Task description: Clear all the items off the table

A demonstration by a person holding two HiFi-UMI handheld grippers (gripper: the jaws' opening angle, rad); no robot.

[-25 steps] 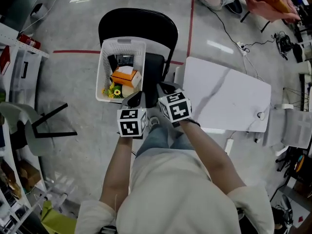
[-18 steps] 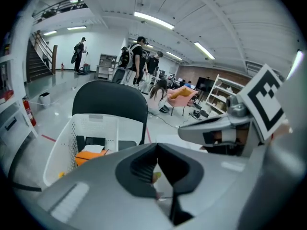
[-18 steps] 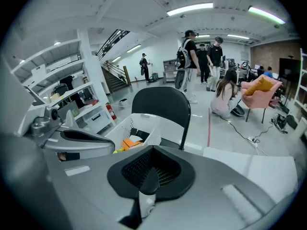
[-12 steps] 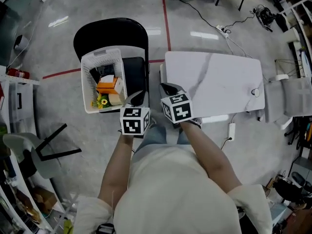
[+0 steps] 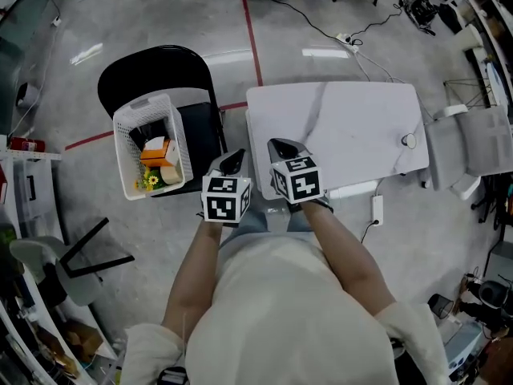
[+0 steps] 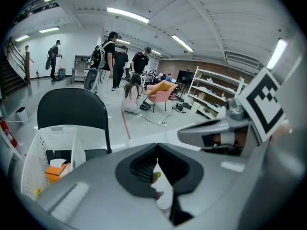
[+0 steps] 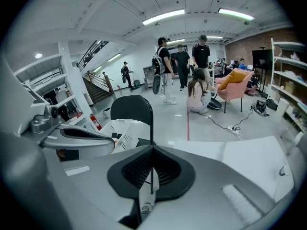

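Note:
The white table point(image 5: 353, 127) lies ahead of me, its top bare except for a small ring-shaped thing point(image 5: 409, 140) near its right end. Left of it, a white basket point(image 5: 128, 131) stands on a black folding chair point(image 5: 200, 131) and holds an orange box point(image 5: 155, 151), yellow flowers point(image 5: 149, 181) and dark items. My left gripper point(image 5: 233, 161) hangs shut and empty at the gap between chair and table. My right gripper point(image 5: 282, 145) is shut and empty over the table's near left corner. In the gripper views both pairs of jaws point(image 6: 156, 150) point(image 7: 152, 150) meet with nothing between them.
A red floor line point(image 5: 250, 22) runs away behind the table. A white power strip and cable point(image 5: 374, 208) lie by the table's near edge. Shelving point(image 5: 16, 167) stands at the left, a white unit point(image 5: 473, 147) at the right. Several people point(image 7: 184, 66) stand far off.
Both grippers, still shut, have swung right from in front of the basket to the table's near left corner. The basket and chair now sit further left in view.

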